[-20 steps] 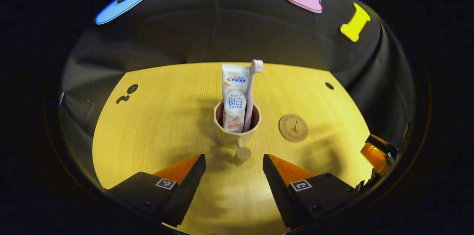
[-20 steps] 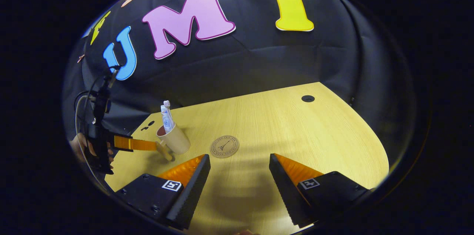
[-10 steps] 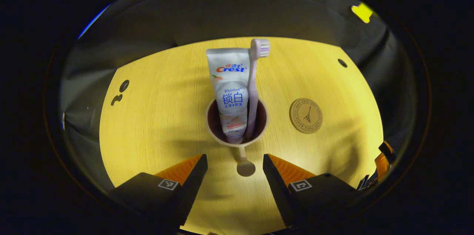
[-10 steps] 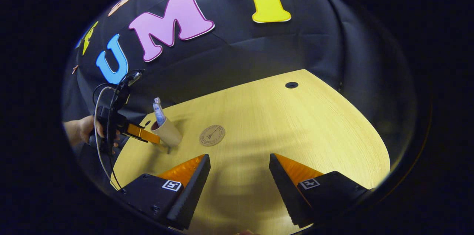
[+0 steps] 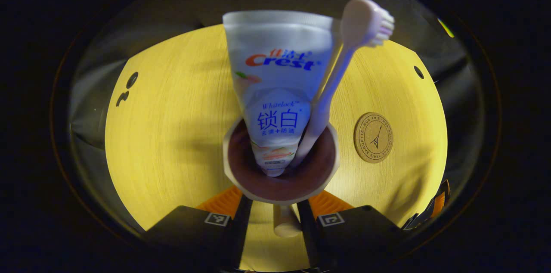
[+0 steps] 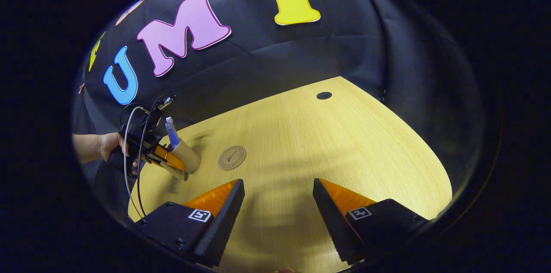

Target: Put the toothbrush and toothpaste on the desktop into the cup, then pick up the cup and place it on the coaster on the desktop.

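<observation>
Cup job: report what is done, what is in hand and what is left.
Done: the toothpaste and toothbrush stand in the cup. In hand: the left gripper has its fingers closed in on the cup's handle; the right gripper hangs open. Left: carry the cup to the coaster, which lies bare on the desktop.

Cup: beige outside, dark reddish-brown inside, beige handle. Toothpaste: white tube with red and blue lettering, and a peach-coloured picture near the lower end. Toothbrush: pale pink handle and head, white bristles. Coaster: tan disc bearing a dark tower emblem ringed with dark lettering. Desktop: light yellow wood with fine straight grain and 1 dark round hole. Booth wall: black cloth. Cable by the far hand: grey-white.
</observation>
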Available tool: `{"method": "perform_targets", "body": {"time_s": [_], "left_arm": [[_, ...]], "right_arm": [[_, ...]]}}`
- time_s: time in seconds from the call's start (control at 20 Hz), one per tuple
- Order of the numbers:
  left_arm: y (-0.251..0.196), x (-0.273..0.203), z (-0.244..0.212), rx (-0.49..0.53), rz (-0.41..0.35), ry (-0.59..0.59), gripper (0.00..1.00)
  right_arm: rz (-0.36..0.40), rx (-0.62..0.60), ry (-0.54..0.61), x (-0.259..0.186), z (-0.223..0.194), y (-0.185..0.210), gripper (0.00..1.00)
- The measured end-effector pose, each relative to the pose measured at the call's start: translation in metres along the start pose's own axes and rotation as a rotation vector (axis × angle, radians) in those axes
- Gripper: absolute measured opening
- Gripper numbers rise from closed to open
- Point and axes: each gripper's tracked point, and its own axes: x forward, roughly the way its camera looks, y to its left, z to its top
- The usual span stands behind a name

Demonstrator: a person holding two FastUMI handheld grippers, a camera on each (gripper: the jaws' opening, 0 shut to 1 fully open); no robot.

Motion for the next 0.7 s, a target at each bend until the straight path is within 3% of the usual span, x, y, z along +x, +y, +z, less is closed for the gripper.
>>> {"method": "perform_targets", "body": {"time_s": [0.05,0.1,0.15,0.2,0.3,0.35,0.55,0.65,0.7], "left_arm": [[0.0000,0.0025,-0.0004,-0.007,0.004,0.004,0.58],[-0.0002,0.0042,-0.0004,-0.016,0.005,0.001,0.45],[-0.0001,0.0056,-0.0005,-0.021,0.007,0.002,0.44],[-0.0009,0.0058,-0.0002,-0.021,0.002,0.003,0.34],[-0.0011,0.0055,-0.0008,-0.015,-0.007,0.003,0.29],[-0.0008,0.0053,0.0000,-0.015,-0.011,0.001,0.37],[-0.0040,0.0058,0.0034,-0.040,-0.026,-0.038,0.30],[-0.0047,0.0056,0.0049,-0.053,-0.034,-0.055,0.33],[-0.0044,0.0045,0.0061,-0.054,-0.034,-0.065,0.28]], "right_arm": [[0.000,0.000,0.003,0.0005,-0.0015,-0.0006,0.98],[-0.001,-0.004,0.009,0.0005,-0.0032,-0.0017,0.98],[0.001,-0.005,0.016,0.0016,-0.0051,-0.0020,0.98],[0.006,-0.005,0.023,0.0020,-0.0064,-0.0010,0.98],[0.018,-0.005,0.031,0.0034,-0.0070,0.0009,0.98],[0.019,-0.006,0.033,0.0040,-0.0074,0.0006,0.98],[0.019,-0.003,0.040,0.0045,-0.0081,-0.0001,0.98],[0.016,0.006,0.044,0.0038,-0.0081,-0.0007,0.98],[0.016,0.008,0.049,0.0041,-0.0092,-0.0010,0.98]]}}
